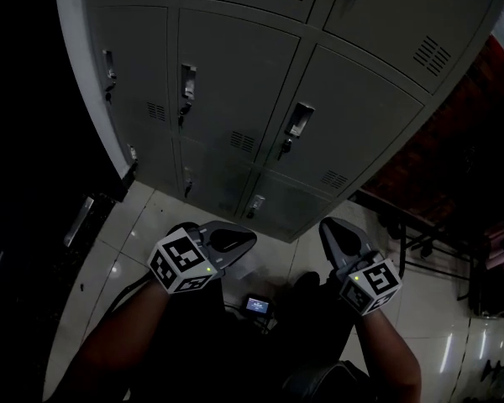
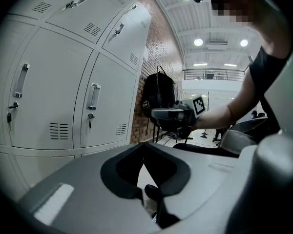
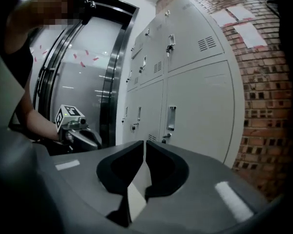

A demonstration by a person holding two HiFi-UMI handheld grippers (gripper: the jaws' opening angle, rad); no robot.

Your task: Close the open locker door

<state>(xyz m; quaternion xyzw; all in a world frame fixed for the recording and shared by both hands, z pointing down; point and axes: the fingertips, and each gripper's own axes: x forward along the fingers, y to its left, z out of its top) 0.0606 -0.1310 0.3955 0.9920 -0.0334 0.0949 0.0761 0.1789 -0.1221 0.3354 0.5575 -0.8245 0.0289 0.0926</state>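
Along the top edge, the dim lockers [image 1: 235, 82] are cut off.

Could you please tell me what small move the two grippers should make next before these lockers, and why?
Probably none toward the lockers: every door in view looks flush and shut. The left gripper and right gripper sit clear of them, jaws together and empty, so I would simply lower both.

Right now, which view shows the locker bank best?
Head view: the locker bank fills the upper frame, most doors and handles showing. Left gripper view catches only a few doors; right gripper view sees it obliquely, beside a brick wall.
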